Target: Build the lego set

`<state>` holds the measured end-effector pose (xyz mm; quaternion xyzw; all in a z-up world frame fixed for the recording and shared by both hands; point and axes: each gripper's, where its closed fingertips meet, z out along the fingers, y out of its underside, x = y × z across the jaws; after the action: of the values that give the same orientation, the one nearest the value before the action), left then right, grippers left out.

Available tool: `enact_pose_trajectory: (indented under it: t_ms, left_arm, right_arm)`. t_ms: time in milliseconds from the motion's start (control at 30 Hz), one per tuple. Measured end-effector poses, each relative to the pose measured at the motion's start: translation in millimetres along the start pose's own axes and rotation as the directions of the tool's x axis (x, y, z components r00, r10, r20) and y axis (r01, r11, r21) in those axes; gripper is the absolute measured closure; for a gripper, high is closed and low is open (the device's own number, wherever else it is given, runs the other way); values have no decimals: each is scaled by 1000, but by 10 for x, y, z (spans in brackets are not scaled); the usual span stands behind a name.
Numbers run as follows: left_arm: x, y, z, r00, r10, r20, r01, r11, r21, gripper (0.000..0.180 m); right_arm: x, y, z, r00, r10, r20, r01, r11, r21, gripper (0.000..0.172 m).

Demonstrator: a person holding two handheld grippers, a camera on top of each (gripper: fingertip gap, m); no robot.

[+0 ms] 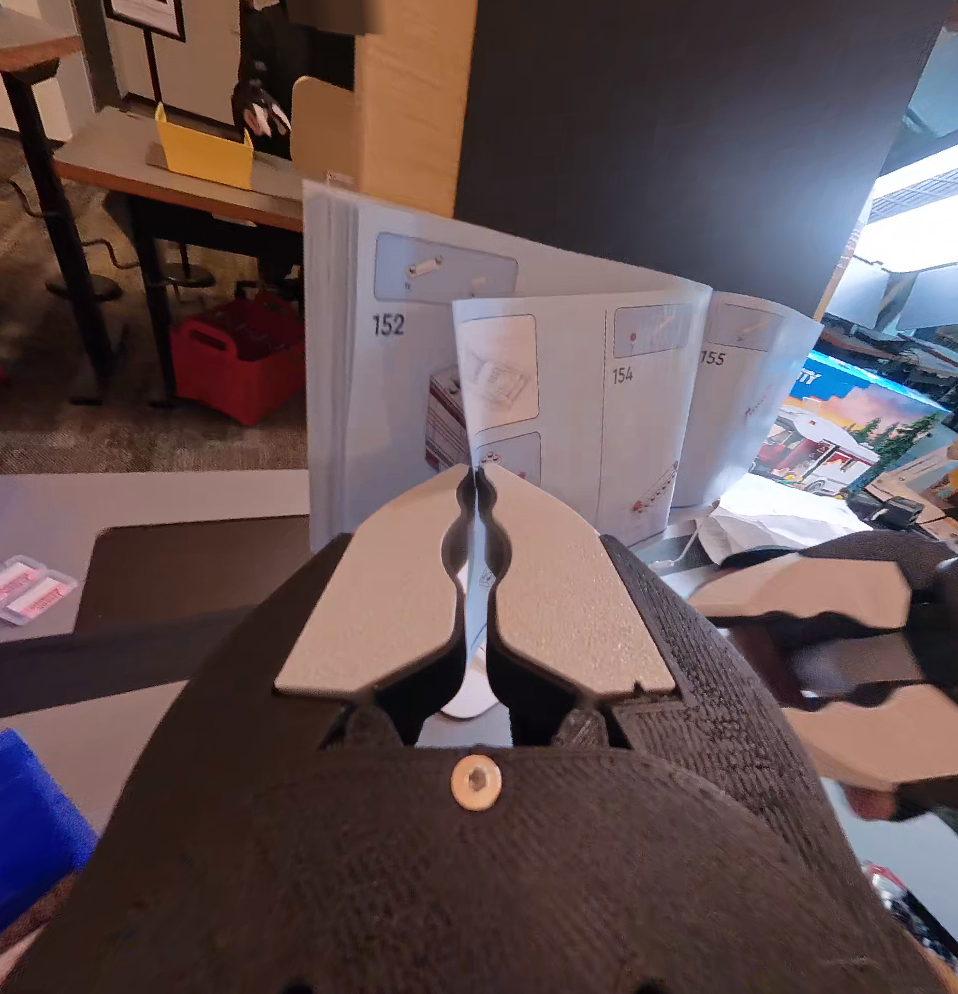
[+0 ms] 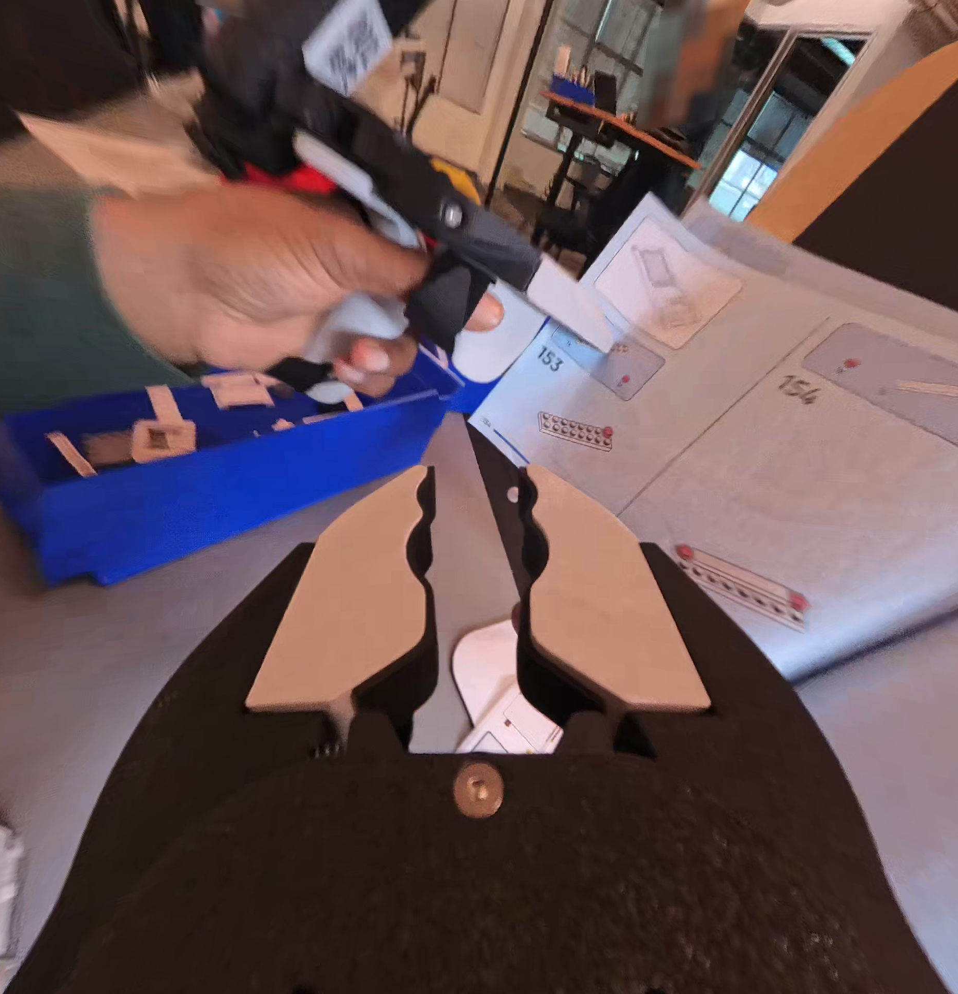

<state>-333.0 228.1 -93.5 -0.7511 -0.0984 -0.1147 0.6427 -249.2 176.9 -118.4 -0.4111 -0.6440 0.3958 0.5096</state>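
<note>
The open instruction booklet stands upright on the grey table ahead of me. My left gripper is shut on one thin page of it, pinched edge-on between both pads. The right wrist view shows the same: the left gripper, held by a hand, grips the lifted page of the booklet. My right gripper is open with nothing between its pads, just in front of the booklet's lower corner. It also shows at the right of the left wrist view.
A blue bin with several pale bricks stands left of the booklet. A white curved piece lies on the table under my right gripper. The set's box and a crumpled white bag lie at right. Small clear cases lie at left. About 10 centimeters separates my left fingertips from my right.
</note>
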Motion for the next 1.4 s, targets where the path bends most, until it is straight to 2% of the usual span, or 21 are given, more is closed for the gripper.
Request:
enact_pose_trajectory:
  t_ms: [67, 100, 167, 267, 300, 400, 500, 567, 667, 733, 800, 867, 967, 1100, 1233, 1267, 1300, 1400]
  left_arm:
    - [-65, -35, 36, 999, 34, 14, -34, 999, -8, 180]
    - [-93, -40, 61, 998, 50, 23, -50, 999, -20, 180]
    - [-134, -77, 101, 994, 97, 45, -97, 995, -16, 180]
    - [-180, -91, 176, 988, 136, 70, -135, 991, -24, 180]
    - [-192, -87, 196, 988, 133, 75, -131, 991, -27, 180]
    - [-251, -117, 139, 985, 112, 128, -112, 994, -6, 168]
    - [-228, -188, -63, 979, 96, 177, -110, 991, 70, 156]
    - [-78, -213, -223, 985, 65, 159, -88, 985, 146, 154]
    - [282, -80, -356, 997, 23, 75, -37, 980, 196, 153]
    - [549, 168, -310, 1000, -23, -6, 24, 987, 159, 154]
    - [703, 470, -181, 988, -142, -67, 148, 984, 98, 153]
    - [731, 754, 6, 949, -302, -89, 306, 951, 38, 147]
    - [592, 982, 226, 873, -484, -68, 487, 872, 53, 143]
    - [331, 920, 272, 707, -695, -135, 705, 676, 212, 134]
    - [41, 851, 256, 561, -801, -209, 813, 487, 320, 136]
    - [-30, 835, 257, 535, -814, -227, 827, 448, 339, 138]
    - [-82, 845, 283, 534, -818, -216, 825, 447, 346, 140]
    - [-90, 715, 294, 552, -782, -289, 819, 443, 365, 175]
  right_arm:
    - [200, -100, -178, 997, 36, -63, -34, 999, 28, 144]
    - [381, -79, -256, 990, 32, -141, -32, 999, 3, 148]
    - [715, 58, -363, 961, -14, -276, -15, 995, -101, 153]
    - [1040, 347, -353, 909, -150, -389, 35, 957, -288, 161]
    - [1097, 443, -320, 894, -188, -407, 43, 940, -340, 162]
    - [1167, 454, -278, 847, -247, -471, 78, 934, -349, 165]
    - [1176, 444, -276, 824, -252, -508, 68, 934, -352, 163]
    - [1173, 438, -277, 812, -258, -523, 69, 933, -354, 157]
    - [1142, 443, -261, 807, -247, -536, 54, 935, -349, 150]
    - [1140, 443, -260, 797, -254, -548, 64, 938, -342, 149]
    - [1142, 443, -263, 795, -248, -554, 68, 943, -325, 149]
    - [1145, 447, -268, 804, -212, -555, 45, 953, -299, 149]
    - [1134, 443, -277, 836, -142, -531, -8, 963, -270, 148]
    - [1114, 446, -289, 872, -106, -478, -30, 963, -268, 147]
    - [1108, 451, -290, 885, -103, -454, -34, 958, -285, 146]
    - [1109, 452, -289, 887, -104, -450, -35, 957, -290, 145]
    - [1107, 453, -290, 889, -105, -446, -35, 955, -293, 145]
    - [1109, 458, -293, 891, -115, -438, -29, 951, -308, 145]
